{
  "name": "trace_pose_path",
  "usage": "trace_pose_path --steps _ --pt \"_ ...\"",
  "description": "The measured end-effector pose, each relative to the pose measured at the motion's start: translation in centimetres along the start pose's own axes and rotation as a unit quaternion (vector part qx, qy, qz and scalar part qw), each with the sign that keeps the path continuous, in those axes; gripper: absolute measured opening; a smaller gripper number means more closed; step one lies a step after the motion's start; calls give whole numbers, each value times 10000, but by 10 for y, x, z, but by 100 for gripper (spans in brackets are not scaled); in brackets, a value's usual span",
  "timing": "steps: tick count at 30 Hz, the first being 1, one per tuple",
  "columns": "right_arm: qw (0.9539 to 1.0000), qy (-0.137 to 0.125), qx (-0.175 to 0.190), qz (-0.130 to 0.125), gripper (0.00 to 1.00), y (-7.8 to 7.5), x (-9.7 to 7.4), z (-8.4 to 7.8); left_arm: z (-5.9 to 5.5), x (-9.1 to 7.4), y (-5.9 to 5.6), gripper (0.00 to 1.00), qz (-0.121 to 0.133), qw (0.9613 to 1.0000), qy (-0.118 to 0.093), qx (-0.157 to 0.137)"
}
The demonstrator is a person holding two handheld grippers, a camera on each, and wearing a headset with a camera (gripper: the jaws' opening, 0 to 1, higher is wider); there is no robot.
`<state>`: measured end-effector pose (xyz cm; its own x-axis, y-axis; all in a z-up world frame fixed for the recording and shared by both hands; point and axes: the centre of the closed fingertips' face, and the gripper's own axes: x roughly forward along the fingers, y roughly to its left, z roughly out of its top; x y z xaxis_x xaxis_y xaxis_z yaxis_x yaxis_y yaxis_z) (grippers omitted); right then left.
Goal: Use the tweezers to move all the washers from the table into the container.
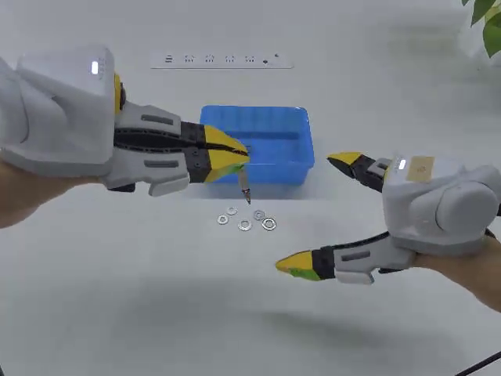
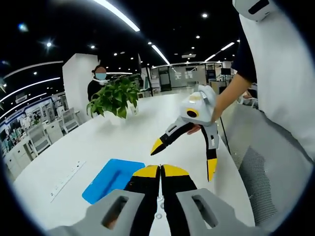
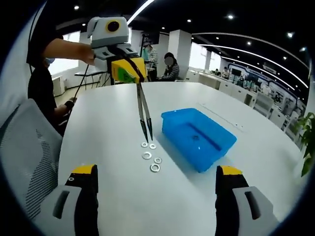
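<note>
The left gripper point(image 1: 239, 155) has its yellow-tipped black jaws pressed together on the top end of a pair of slim metal tweezers point(image 3: 143, 113). The tweezers hang down from the jaws toward the white table point(image 1: 156, 313). In the right gripper view the two thin arms run nearly parallel and end in dark points with a narrow gap between them. The points sit just over the near edge of a small cluster of five flat silver ring washers point(image 1: 244, 225). Whether they touch a washer I cannot tell.

The washers lie loose on the table, close together but not stacked, each a thin shiny ring with a round hole. Just behind them stands a shallow rectangular blue plastic container point(image 1: 293, 157), open at the top. None of the washers are in it.

The right gripper point(image 1: 317, 213) is held to the right of the washers with its jaws spread wide apart and nothing between them.

Beyond the container a long white power strip point(image 1: 223, 60) lies flat, and the leaves of a green plant point(image 1: 489, 19) show at the far right corner.
</note>
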<state>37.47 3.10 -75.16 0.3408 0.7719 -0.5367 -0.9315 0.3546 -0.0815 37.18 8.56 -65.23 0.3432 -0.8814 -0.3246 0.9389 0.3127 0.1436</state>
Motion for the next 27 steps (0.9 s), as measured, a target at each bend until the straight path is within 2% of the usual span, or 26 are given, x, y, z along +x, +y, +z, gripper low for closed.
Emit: trace_pose_path --steps 3,4,5,10,21,27 --pt "9999 78 59 31 100 6 -1 -10 -15 3 -5 4 -5 9998 165 -120" --pt "9999 101 121 56 100 8 -2 -14 -21 4 -6 4 -16 9995 278 -127" --pt "9998 107 167 60 100 9 -2 -16 -24 5 -6 4 -6 9995 298 -94" --pt "9994 74 334 47 100 15 -5 -20 -24 8 -4 4 24 9996 198 -181" --pt "9984 152 536 -5 100 18 -4 -28 -37 15 -13 4 -160 9987 408 -241" --pt "9986 124 522 -6 100 21 -4 -25 -36 14 -13 4 -100 9990 378 -209"
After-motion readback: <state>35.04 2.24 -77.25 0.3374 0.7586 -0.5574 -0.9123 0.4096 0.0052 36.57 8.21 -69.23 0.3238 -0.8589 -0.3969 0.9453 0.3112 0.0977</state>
